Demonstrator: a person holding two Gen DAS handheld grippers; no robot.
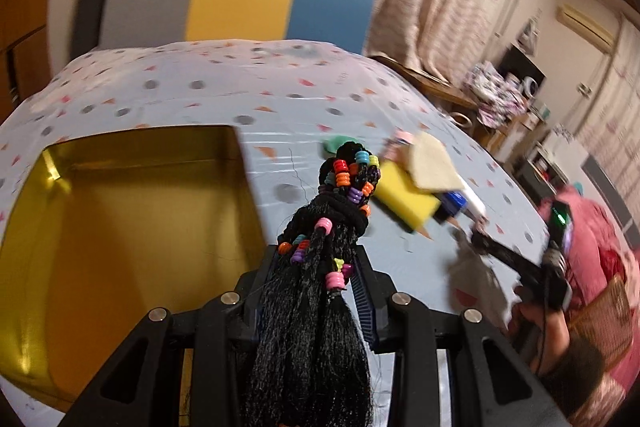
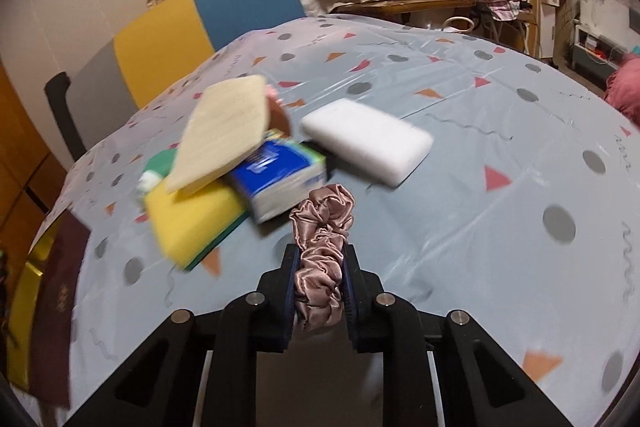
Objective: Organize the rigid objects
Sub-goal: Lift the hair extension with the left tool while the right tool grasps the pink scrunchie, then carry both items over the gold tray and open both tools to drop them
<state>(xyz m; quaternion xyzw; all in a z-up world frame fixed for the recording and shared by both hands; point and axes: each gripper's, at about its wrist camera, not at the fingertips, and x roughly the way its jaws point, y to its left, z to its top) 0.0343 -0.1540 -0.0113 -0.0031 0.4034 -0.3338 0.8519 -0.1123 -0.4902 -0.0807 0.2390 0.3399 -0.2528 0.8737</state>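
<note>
My left gripper [image 1: 320, 259] is shut on a black braided hair piece with coloured beads [image 1: 340, 199], held just right of an open gold tin box [image 1: 132, 211]. My right gripper [image 2: 320, 259] is shut on a pink satin scrunchie [image 2: 320, 247] above the table. Ahead of it lies a pile: a yellow sponge [image 2: 192, 223], a beige pad [image 2: 224, 135], a blue tissue pack [image 2: 280, 175] and a white foam block [image 2: 366, 141]. The pile also shows in the left wrist view, with the yellow sponge [image 1: 404, 199]. The right gripper appears there at the right edge [image 1: 480, 239].
The table wears a light blue cloth with dots and triangles [image 2: 500, 155]. A grey, yellow and blue chair [image 1: 236, 3] stands at the far side. A dark red booklet [image 2: 56, 307] and the gold box edge [image 2: 20, 307] lie at the left. A green item [image 2: 160, 163] sits behind the sponge.
</note>
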